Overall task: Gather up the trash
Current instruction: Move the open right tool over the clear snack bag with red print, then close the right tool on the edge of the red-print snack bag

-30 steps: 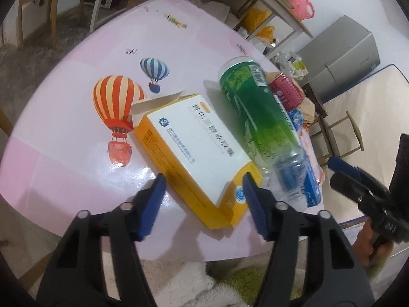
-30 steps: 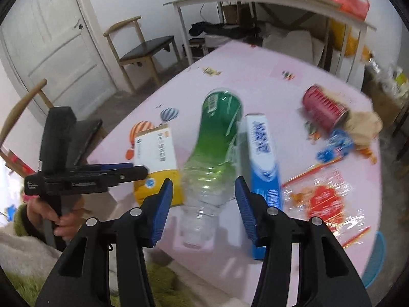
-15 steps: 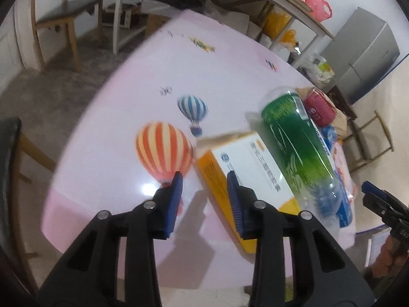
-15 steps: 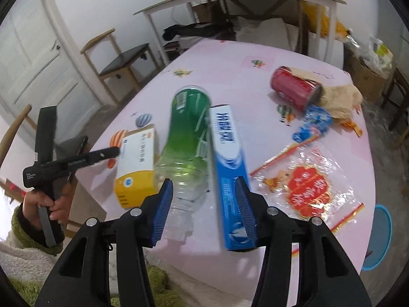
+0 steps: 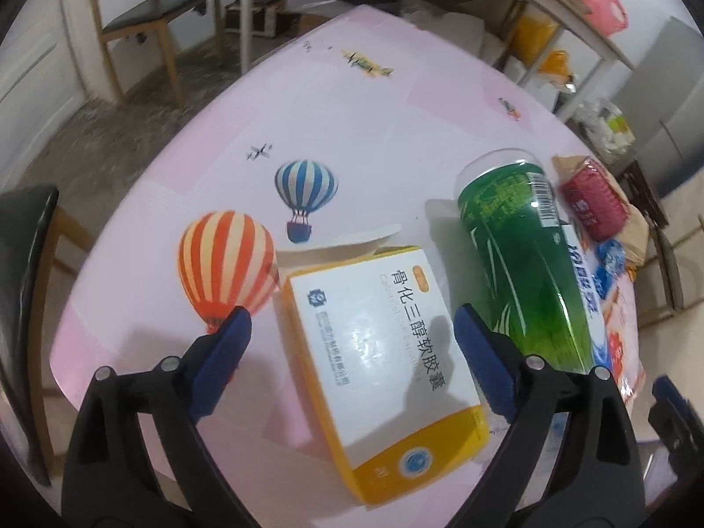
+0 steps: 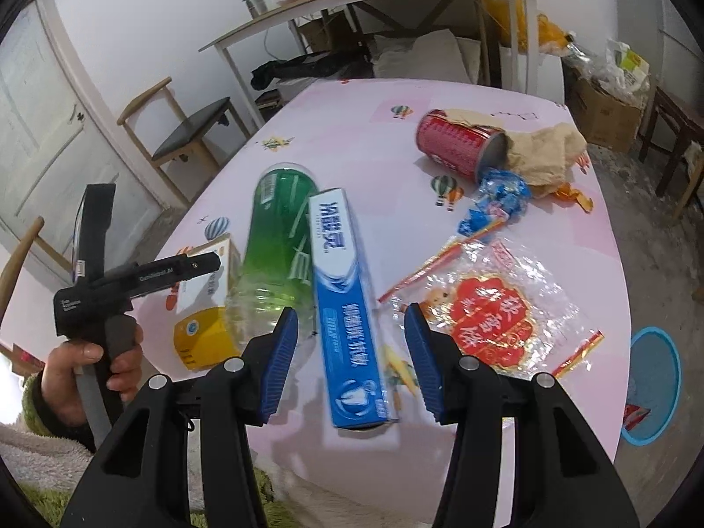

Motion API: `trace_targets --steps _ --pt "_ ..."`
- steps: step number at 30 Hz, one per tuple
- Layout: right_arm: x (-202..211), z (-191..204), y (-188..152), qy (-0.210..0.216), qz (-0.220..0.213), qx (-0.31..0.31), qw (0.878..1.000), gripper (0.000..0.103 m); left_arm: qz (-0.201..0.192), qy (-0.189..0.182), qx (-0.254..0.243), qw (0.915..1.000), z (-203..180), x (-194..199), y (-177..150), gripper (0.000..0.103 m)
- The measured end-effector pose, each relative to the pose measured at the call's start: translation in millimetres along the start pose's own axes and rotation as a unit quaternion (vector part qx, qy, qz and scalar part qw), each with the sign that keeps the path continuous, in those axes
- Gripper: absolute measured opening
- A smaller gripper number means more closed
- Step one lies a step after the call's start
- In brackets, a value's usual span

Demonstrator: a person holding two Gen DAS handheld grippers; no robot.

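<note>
On the pink table (image 5: 211, 141) lie a yellow-and-white medicine box (image 5: 383, 352), a green plastic bottle (image 5: 523, 264) and a blue toothpaste box (image 6: 347, 308), side by side. My left gripper (image 5: 352, 330) hovers over the medicine box. Its jaws are opening wide, the box lies between them, and the pads do not touch it. My right gripper (image 6: 350, 325) hangs open above the near end of the toothpaste box, one finger on each side, not pressing. The left gripper (image 6: 193, 264) also shows in the right wrist view, held by a hand (image 6: 88, 361).
A red can (image 6: 457, 149) lies against a crumpled brown paper bag (image 6: 545, 154). Near them are a blue wrapper (image 6: 497, 202) and a clear bag with red print (image 6: 497, 312). A blue bin (image 6: 651, 387) stands on the floor at the right. A wooden chair (image 5: 154, 22) stands beyond the table.
My left gripper's jaws narrowed beside the medicine box, then spread wide around it. My right gripper slid from the green bottle to the toothpaste box, its jaws unchanged.
</note>
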State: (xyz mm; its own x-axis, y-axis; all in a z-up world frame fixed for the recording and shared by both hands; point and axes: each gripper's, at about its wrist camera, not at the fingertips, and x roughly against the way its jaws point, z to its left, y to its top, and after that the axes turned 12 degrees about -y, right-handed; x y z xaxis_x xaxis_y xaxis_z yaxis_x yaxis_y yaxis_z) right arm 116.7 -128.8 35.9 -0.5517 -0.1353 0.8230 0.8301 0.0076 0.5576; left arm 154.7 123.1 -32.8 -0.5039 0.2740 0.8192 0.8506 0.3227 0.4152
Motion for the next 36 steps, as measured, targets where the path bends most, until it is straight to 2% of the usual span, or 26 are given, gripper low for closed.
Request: trace_targets --steps 3,7,14,19,21,23,25,26,30,32,36 --pt "-5.8 -11.5 -0.9 0.002 0.008 -0.016 1.000 0.049 -0.003 0.016 -0.005 0.9999 -5.9 -4.8 -2.2 0.089" --pt "-7.5 -20.3 -0.6 0.002 0.007 -0.026 1.000 0.049 -0.015 0.025 -0.042 0.9987 -12.0 -4.8 -5.2 0.089" --pt "-1.8 -35.6 4.3 -0.016 -0.004 -0.030 0.999 0.049 0.008 -0.026 -0.105 0.9941 0.5 1.2 -6.6 0.089" --pt "-0.3 -45.3 5.1 -0.024 -0.004 -0.040 0.999 0.049 0.028 -0.040 -0.144 0.9884 8.8 6.0 -0.8 0.089" --pt "0.0 -47.9 6.4 -0.022 -0.003 -0.044 0.999 0.049 0.021 -0.039 -0.139 0.9893 13.3 11.6 3.0 0.089" --pt "0.3 -47.9 7.0 -0.018 -0.003 -0.045 0.999 0.049 0.011 -0.068 -0.109 0.9916 19.0 20.5 7.5 0.089" --pt "0.2 -45.9 7.6 -0.017 -0.004 -0.042 0.999 0.049 0.007 -0.116 -0.061 0.9914 25.6 29.3 8.2 0.089" --pt "0.0 -44.7 7.5 -0.018 -0.004 -0.041 0.999 0.049 0.006 -0.119 -0.051 0.9916 26.4 29.7 7.8 0.089" --pt "-1.6 -41.6 8.2 -0.017 -0.004 -0.040 0.999 0.049 -0.026 -0.051 -0.026 0.9980 22.4 33.0 -4.0 0.089" --pt "-2.0 -41.4 8.3 -0.016 -0.004 -0.043 0.999 0.049 -0.032 -0.043 -0.022 0.9983 18.6 31.1 -12.3 0.089" --pt "-1.9 -43.7 9.5 -0.019 -0.005 -0.051 0.999 0.050 -0.017 -0.025 -0.040 0.9987 8.7 20.9 -27.9 0.089"
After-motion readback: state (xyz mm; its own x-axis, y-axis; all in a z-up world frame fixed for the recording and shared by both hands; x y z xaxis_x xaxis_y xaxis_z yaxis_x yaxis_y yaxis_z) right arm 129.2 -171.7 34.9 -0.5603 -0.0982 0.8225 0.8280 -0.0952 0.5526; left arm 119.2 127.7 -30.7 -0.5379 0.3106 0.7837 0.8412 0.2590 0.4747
